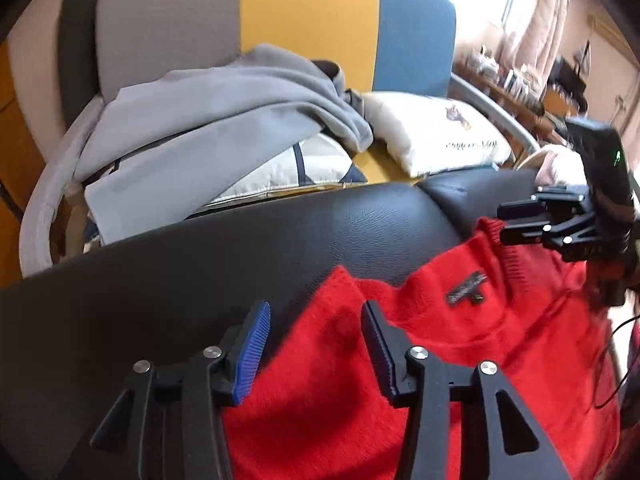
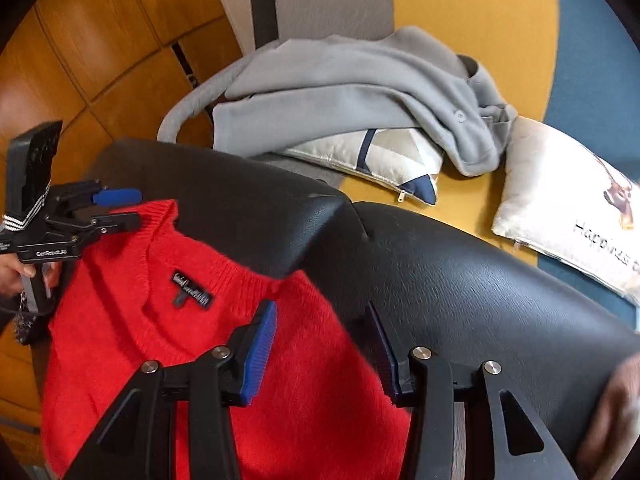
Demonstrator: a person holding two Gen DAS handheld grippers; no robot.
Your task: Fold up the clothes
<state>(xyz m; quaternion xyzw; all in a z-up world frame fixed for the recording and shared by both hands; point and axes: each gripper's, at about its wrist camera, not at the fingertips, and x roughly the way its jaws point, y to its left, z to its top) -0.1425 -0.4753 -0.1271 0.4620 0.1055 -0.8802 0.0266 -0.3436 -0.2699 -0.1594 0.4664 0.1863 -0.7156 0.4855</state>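
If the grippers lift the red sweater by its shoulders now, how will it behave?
The red sweater will probably hang limp, since the fuzzy knit already drapes over the black leather seat. It seems light. It may slide on that smooth leather.

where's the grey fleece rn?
The grey fleece lies crumpled on the yellow seat behind the black cushions, draped over a white-and-navy pillow, left of the printed white pillow.

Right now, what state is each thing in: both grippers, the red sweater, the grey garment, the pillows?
Left gripper: open, over the sweater's shoulder.
Right gripper: open, over the sweater's other shoulder edge.
Red sweater: spread unfolded on the black cushion, label showing.
Grey garment: crumpled, unfolded, lying over the patterned pillow.
White pillow: lying flat.
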